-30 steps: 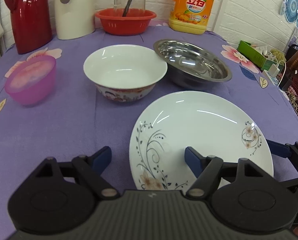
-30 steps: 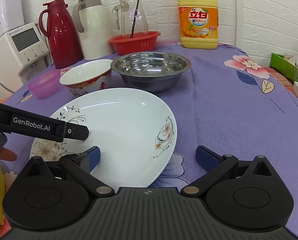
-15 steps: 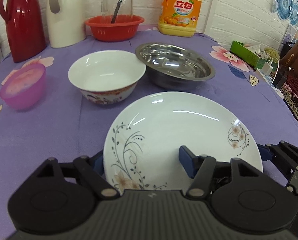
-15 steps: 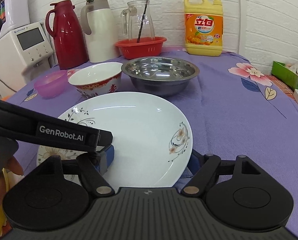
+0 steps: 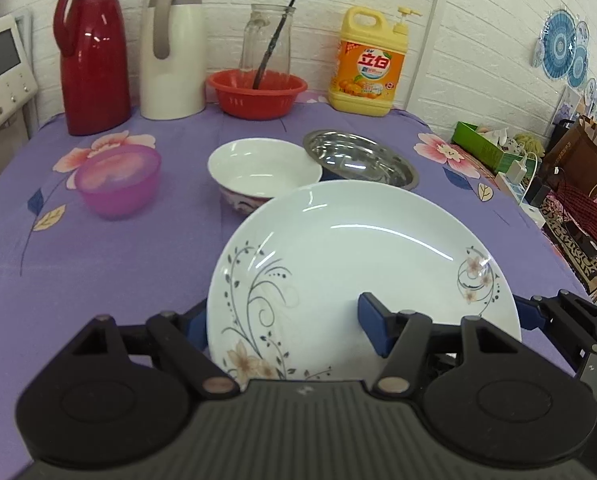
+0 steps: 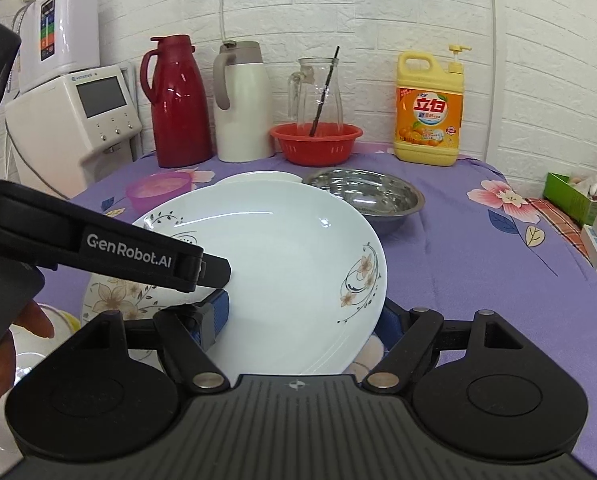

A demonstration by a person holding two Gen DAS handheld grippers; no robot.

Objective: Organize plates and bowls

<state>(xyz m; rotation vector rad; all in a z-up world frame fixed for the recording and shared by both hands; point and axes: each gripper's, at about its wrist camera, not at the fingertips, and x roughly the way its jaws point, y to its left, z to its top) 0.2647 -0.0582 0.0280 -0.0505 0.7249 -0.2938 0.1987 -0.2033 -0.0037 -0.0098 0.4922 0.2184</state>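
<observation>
Item: white floral plate point(image 5: 362, 264), lifted off the purple-clothed surface point(image 5: 98, 272) and tilted, near rim down toward both tools.
Left hand-held gripper point(image 5: 284, 326): clamped on the plate's near-left rim, one blue pad point(image 5: 372, 322) on the upper face, the other tucked under the edge.
Right hand-held gripper point(image 6: 302, 316): clamped on the near-right rim in like fashion, left pad point(image 6: 216, 318) on the upper face, right pad under the rim.
Ahead of the left hand-held gripper, beyond the plate: white ceramic bowl point(image 5: 264, 176), partly covered by the plate's far edge; contact cannot be judged.
Ahead and right: steel bowl point(image 5: 360, 160), just beside the white one.
Ahead and left: pink plastic bowl point(image 5: 118, 184), well apart.
Far edge of surface: red thermos point(image 5: 92, 56), white thermos point(image 5: 174, 52), red basket point(image 5: 256, 94) holding a glass jug point(image 5: 268, 40), yellow detergent bottle point(image 5: 372, 64).
</observation>
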